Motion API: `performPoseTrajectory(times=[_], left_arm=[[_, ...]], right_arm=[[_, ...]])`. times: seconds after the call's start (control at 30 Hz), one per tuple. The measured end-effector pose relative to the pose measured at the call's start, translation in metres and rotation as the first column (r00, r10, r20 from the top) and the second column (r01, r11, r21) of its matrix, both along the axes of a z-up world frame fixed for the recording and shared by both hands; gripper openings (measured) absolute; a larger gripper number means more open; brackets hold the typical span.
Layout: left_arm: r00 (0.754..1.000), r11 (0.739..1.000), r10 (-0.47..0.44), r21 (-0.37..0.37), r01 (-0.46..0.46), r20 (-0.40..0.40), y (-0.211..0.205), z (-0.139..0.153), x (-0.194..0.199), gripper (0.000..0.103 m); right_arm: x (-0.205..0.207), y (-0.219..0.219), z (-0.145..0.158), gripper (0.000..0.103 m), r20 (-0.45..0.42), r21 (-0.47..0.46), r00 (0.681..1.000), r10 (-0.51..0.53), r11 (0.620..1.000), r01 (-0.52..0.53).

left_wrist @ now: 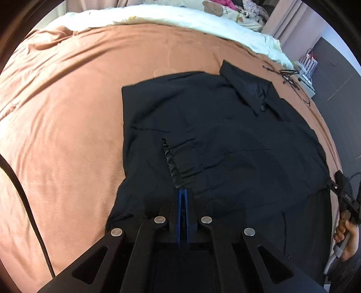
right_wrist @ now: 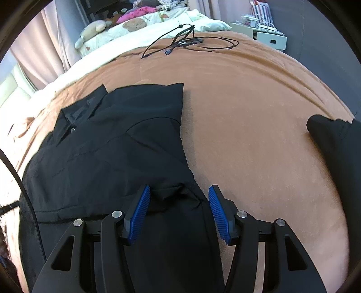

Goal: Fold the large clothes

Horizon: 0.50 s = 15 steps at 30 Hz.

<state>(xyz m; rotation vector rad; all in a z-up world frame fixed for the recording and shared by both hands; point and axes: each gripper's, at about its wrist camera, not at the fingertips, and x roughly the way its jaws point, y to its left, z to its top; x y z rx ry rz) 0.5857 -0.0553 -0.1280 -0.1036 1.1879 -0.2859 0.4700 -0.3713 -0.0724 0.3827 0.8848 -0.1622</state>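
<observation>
A black collared shirt [left_wrist: 225,139] lies spread flat on the brown bed cover [left_wrist: 67,112], its collar toward the far right. My left gripper [left_wrist: 182,193] is shut, its blue pads together on the near edge of the shirt, where the cloth bunches into small folds and a shiny inner strip shows. In the right wrist view the shirt [right_wrist: 112,157] fills the left half. My right gripper [right_wrist: 178,196] stands partly open over the shirt's near right corner. A raised fold lies between its blue pads [right_wrist: 144,198], which do not press on it.
Black cables [right_wrist: 185,42] lie on the far part of the brown cover [right_wrist: 248,135]. A white blanket [left_wrist: 158,15] and plush toys [right_wrist: 94,29] sit beyond it. A white nightstand [right_wrist: 266,36] stands past the bed. Dark cloth [right_wrist: 334,139] juts in at right. A hand [left_wrist: 347,236] shows at the edge.
</observation>
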Motion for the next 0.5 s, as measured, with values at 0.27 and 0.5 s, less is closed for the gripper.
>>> performPoseTrajectory(times=[0.27, 0.5], left_arm=[[1.0, 1.0, 0.016, -0.02, -0.016, -0.026, -0.008, -0.009, 0.009, 0.007], [1.0, 0.998, 0.006, -0.056, -0.005, 0.017, -0.003, 0.007, 0.0, 0.057]], right_arm=[[-0.005, -0.004, 0.006, 0.052, 0.014, 0.006, 1.0, 0.009, 1.0, -0.009], [-0.01, -0.007, 0.0, 0.052, 0.015, 0.04, 1.0, 0.005, 0.999, -0.006]])
